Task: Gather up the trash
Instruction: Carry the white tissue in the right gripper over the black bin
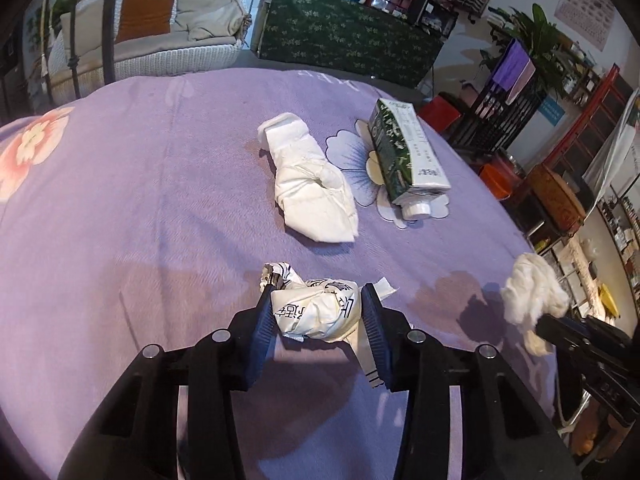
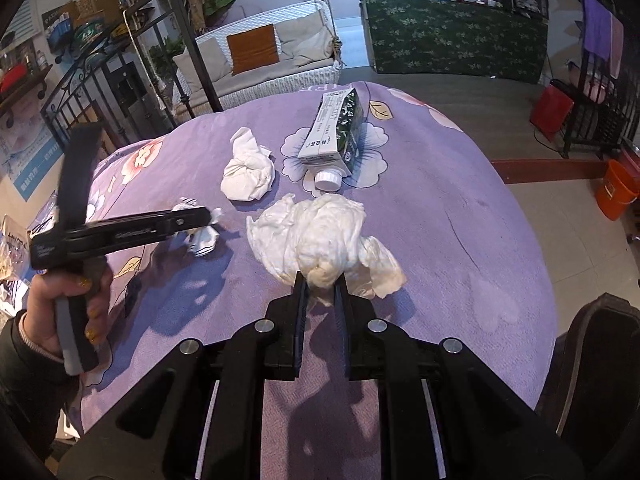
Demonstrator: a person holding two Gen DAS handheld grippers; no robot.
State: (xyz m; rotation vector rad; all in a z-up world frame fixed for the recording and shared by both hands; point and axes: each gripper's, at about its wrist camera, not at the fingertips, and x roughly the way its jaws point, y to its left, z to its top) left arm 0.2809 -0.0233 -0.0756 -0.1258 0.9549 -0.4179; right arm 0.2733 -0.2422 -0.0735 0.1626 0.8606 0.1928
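On the purple flowered tablecloth [image 1: 120, 200], my left gripper [image 1: 318, 300] is shut on a crumpled printed wrapper [image 1: 316, 312], held just above the cloth. The wrapper also shows in the right wrist view [image 2: 204, 236], partly hidden by the left gripper [image 2: 200, 216]. My right gripper [image 2: 322, 280] is shut on a crumpled white tissue [image 2: 320, 236], also seen in the left wrist view [image 1: 532, 296]. A folded white paper wad [image 1: 312, 188] [image 2: 248, 172] and a green-and-white carton [image 1: 404, 152] [image 2: 336, 132] with a white cap lie further back.
The table edge [image 2: 532, 280] drops off to the right, with an orange bucket [image 2: 616, 188] on the floor beyond. A white wicker sofa [image 2: 260, 60] and a green-covered table [image 2: 456, 36] stand behind. A black metal rack [image 2: 100, 80] stands at left.
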